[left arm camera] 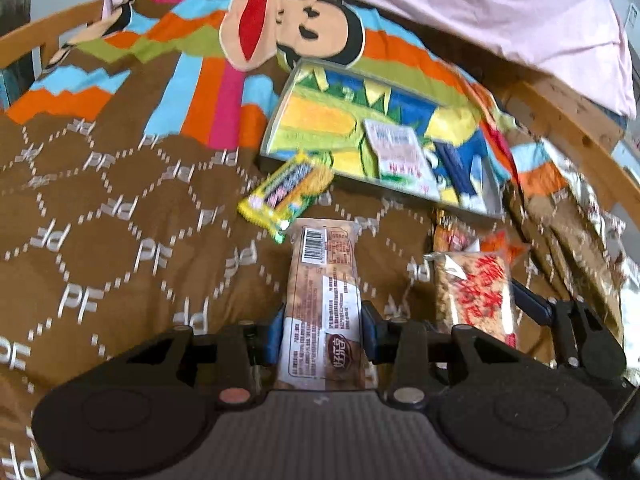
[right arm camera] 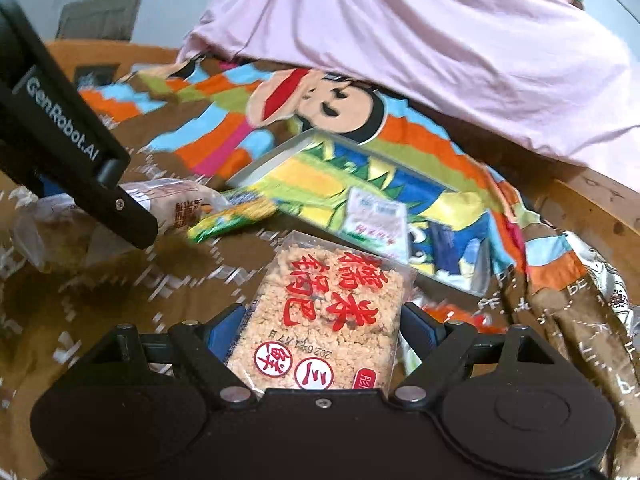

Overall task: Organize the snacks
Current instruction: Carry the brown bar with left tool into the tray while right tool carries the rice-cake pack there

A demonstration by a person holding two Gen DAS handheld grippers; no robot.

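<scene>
Gripping a wrapped cake bar [left arm camera: 320,300] and a rice cracker pack [right arm camera: 324,320], the left gripper [left arm camera: 322,332] and right gripper [right arm camera: 320,328] carry them toward the shallow box [left arm camera: 280,120], apparently for sorting.

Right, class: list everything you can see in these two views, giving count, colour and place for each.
Brown bar packet: one, brown and white, between the left fingers.
Rice cracker packet: one, beige with red characters, between the right fingers.
Corn snack packet: one, yellow-green, on the bedspread by the tray.
Tray: one, grey rim, colourful lining, behind the packets.
Bedspread: one, brown with bright stripes.
Pink cloth: one, at the back.
Left gripper: black, closed on the bar.
Right gripper: black, closed on the cracker.
</scene>
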